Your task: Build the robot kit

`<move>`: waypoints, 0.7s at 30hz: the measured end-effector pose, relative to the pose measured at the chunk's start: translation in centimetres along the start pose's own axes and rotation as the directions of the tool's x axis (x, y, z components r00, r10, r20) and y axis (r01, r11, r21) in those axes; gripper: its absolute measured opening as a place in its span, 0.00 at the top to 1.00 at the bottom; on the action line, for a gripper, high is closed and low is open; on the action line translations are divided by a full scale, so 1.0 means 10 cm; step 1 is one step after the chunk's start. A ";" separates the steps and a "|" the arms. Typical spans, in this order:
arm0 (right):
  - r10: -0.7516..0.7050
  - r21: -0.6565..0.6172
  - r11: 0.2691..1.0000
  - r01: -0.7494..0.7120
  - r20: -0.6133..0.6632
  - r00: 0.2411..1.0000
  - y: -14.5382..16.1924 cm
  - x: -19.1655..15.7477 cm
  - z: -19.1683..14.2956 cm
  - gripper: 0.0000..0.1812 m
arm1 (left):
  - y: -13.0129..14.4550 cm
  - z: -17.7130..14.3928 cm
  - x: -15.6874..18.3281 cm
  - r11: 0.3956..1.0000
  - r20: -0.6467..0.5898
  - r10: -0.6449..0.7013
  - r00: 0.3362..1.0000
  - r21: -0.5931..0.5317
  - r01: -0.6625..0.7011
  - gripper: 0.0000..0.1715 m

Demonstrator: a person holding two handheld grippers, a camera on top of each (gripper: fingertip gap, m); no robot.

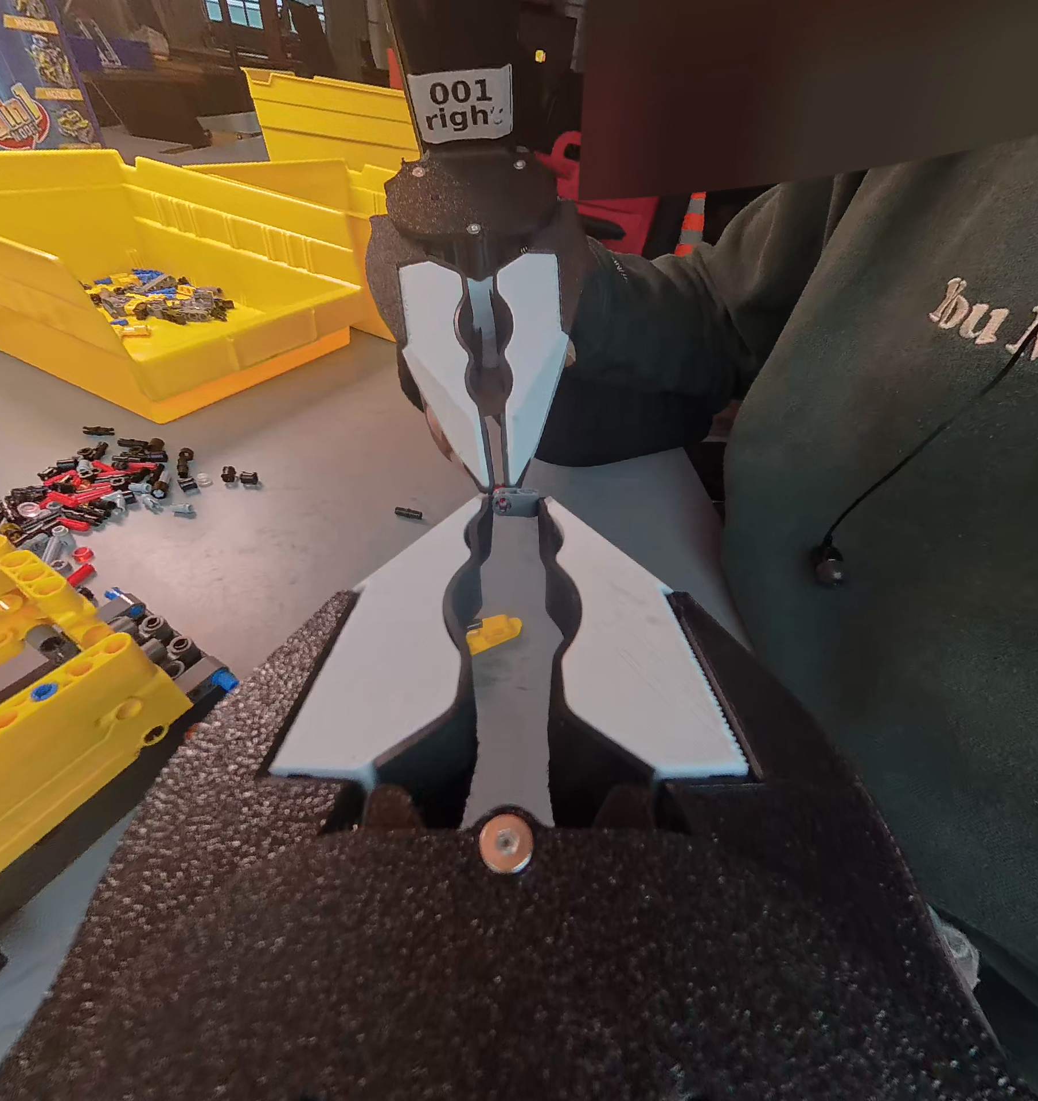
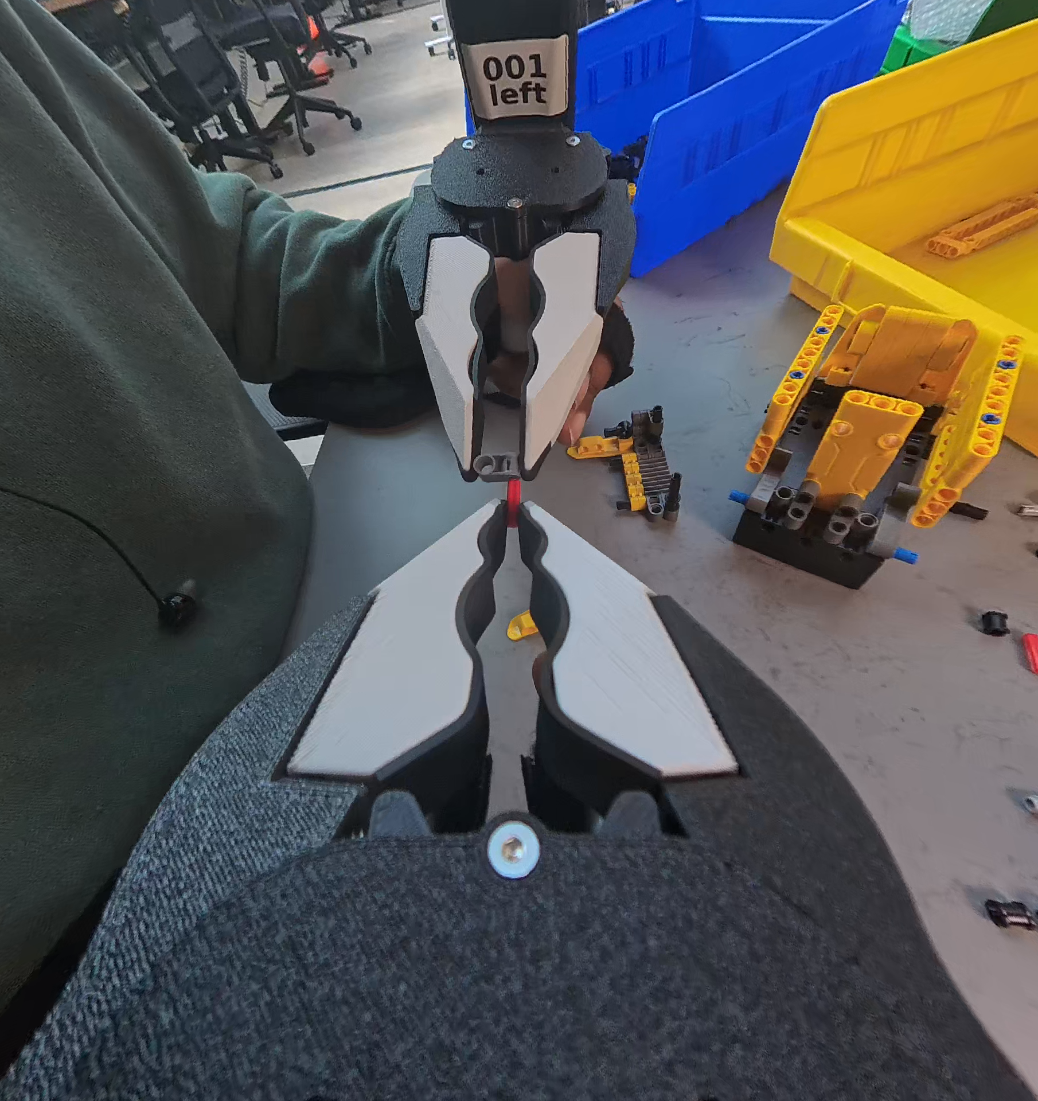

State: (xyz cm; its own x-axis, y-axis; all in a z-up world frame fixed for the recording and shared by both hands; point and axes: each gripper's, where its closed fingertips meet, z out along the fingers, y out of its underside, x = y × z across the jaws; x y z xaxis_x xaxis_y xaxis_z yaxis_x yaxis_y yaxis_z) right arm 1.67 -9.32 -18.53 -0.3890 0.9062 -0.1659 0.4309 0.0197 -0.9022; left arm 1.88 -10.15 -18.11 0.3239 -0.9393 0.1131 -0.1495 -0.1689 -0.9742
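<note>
Contact is tip to tip above the grey table (image 1: 278, 536): the left gripper (image 1: 513, 506) is clenched on one small grey connector (image 1: 515, 499), held crosswise at the very ends of its fingers, and the right gripper (image 2: 512, 513) is clenched on one thin red pin (image 2: 512, 506) that points straight at it. In the right wrist view the pin's far end meets the connector's underside; whether it sits inside a hole cannot be told. Both pieces are held in the air, clear of the table. Below them lies one flat yellow piece (image 1: 493, 631), alone. To the left gripper's side stand one partly built yellow model (image 2: 874, 429) and one smaller grey and yellow sub-assembly (image 2: 642, 465), well apart from each other. A loose heap of red, black and grey parts (image 1: 87, 482) lies beyond, too many to count. One yellow bin (image 1: 219, 333) holds more small parts, and two blue bins (image 2: 713, 155) stand behind.
</note>
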 end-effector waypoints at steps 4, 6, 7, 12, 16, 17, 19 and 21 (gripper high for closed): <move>0.005 0.019 1.000 -0.005 0.006 1.000 -0.04 -0.01 -0.02 0.99 | -0.03 -0.01 0.00 1.000 -0.004 0.001 1.000 0.019 0.000 0.92; 0.005 0.015 1.000 -0.005 0.011 1.000 -0.03 -0.02 -0.01 0.99 | -0.02 0.00 0.01 1.000 -0.007 0.001 1.000 0.021 -0.001 0.92; 0.003 0.013 1.000 -0.003 0.012 1.000 -0.02 -0.03 0.00 0.99 | -0.03 0.00 0.01 1.000 -0.010 0.001 1.000 0.023 -0.001 0.92; 0.012 0.016 1.000 -0.012 0.024 1.000 -0.03 -0.04 0.00 0.99 | -0.03 0.00 0.03 1.000 -0.020 0.006 1.000 0.026 -0.005 0.92; 0.013 0.005 1.000 -0.013 0.031 0.999 0.00 -0.06 0.02 0.99 | -0.02 0.01 0.04 1.000 -0.024 0.015 1.000 0.027 -0.014 0.92; 0.011 0.007 1.000 -0.012 0.032 0.999 -0.01 -0.06 0.02 0.99 | -0.02 0.01 0.04 0.999 -0.025 0.016 1.000 0.029 -0.015 0.92; 0.000 0.010 1.000 0.000 0.026 1.000 -0.01 -0.06 0.01 0.99 | -0.02 0.01 0.03 1.000 -0.021 0.014 1.000 0.026 -0.014 0.92; -0.024 0.009 1.000 0.024 0.010 1.000 -0.01 -0.04 0.01 0.99 | -0.02 0.01 0.02 1.000 -0.016 0.008 1.000 0.024 -0.007 0.92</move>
State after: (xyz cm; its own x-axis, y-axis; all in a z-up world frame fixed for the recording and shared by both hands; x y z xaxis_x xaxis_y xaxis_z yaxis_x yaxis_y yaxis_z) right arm 1.69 -9.73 -18.38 -0.4070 0.9013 -0.1481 0.4137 0.0374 -0.9096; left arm 2.06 -10.31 -17.89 0.3073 -0.9454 0.1086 -0.1295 -0.1546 -0.9794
